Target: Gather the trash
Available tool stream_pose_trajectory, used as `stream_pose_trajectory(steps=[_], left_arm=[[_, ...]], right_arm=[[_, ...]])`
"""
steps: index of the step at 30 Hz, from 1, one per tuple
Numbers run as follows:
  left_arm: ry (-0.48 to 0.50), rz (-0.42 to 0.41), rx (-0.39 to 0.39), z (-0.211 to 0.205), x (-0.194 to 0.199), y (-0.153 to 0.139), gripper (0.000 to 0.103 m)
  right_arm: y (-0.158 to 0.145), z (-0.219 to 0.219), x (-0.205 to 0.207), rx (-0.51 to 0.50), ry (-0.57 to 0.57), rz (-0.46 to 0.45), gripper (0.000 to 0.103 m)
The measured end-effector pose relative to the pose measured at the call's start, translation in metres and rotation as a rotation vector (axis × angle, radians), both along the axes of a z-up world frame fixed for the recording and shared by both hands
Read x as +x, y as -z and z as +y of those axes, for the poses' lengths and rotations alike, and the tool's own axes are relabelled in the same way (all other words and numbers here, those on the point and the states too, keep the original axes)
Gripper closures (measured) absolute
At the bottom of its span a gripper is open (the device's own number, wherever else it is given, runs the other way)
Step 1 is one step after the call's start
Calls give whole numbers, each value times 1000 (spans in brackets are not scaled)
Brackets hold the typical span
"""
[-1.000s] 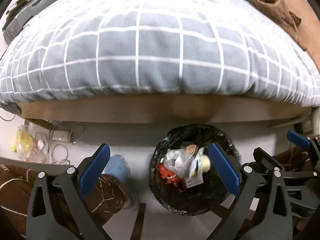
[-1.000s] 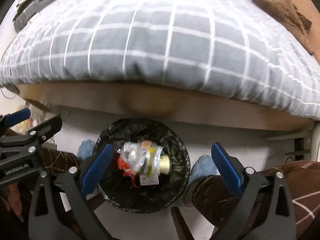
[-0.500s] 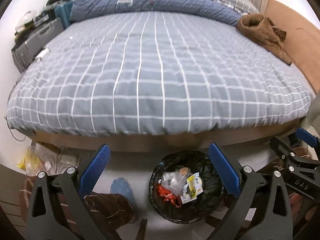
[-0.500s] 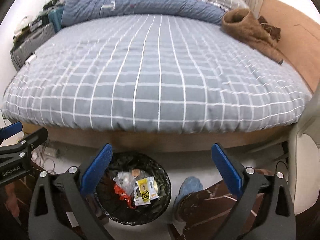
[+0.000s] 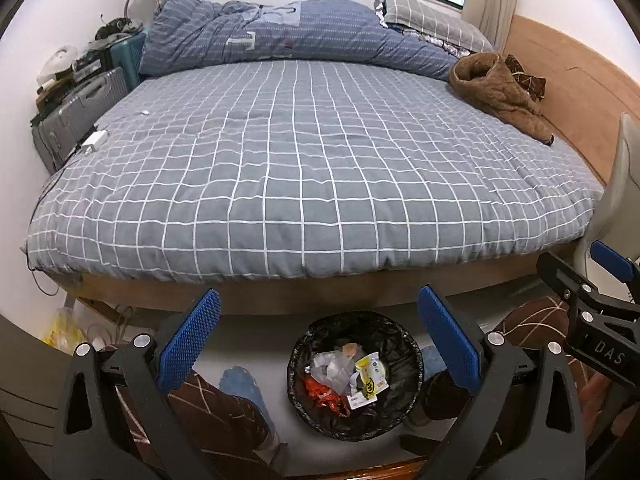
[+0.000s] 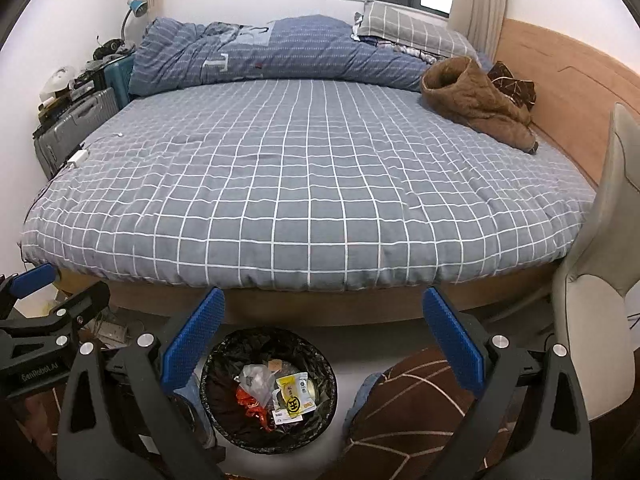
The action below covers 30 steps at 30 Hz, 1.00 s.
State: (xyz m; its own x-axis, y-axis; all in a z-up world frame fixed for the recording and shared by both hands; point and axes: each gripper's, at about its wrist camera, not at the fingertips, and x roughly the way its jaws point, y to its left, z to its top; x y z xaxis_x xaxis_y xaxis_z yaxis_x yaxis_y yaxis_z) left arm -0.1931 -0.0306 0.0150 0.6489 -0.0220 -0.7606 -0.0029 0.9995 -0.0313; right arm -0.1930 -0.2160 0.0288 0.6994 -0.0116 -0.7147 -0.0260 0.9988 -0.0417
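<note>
Both grippers held above the bin, facing the bed.

Your left gripper (image 5: 320, 344) and right gripper (image 6: 324, 344) each have their blue-padded fingers spread wide, with nothing between them. Below, on the floor between your patterned brown trouser legs (image 6: 404, 412), stands the black-lined trash bin (image 5: 394, 408); in it lie a yellow wrapper (image 6: 294, 398), a red wrapper (image 5: 324, 394) and a crumpled clear bag (image 6: 256, 382). Beyond it, the grey checked bed (image 5: 312, 168); at its far right, a brown fleece garment (image 6: 476, 106).
</note>
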Motion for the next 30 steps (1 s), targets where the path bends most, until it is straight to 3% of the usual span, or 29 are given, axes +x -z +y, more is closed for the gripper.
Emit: stream_pose_trajectory(steps=[30], left_arm=[[-19, -8, 21, 2, -2, -3, 6]], right_arm=[[6, -1, -2, 15, -2, 12, 8]])
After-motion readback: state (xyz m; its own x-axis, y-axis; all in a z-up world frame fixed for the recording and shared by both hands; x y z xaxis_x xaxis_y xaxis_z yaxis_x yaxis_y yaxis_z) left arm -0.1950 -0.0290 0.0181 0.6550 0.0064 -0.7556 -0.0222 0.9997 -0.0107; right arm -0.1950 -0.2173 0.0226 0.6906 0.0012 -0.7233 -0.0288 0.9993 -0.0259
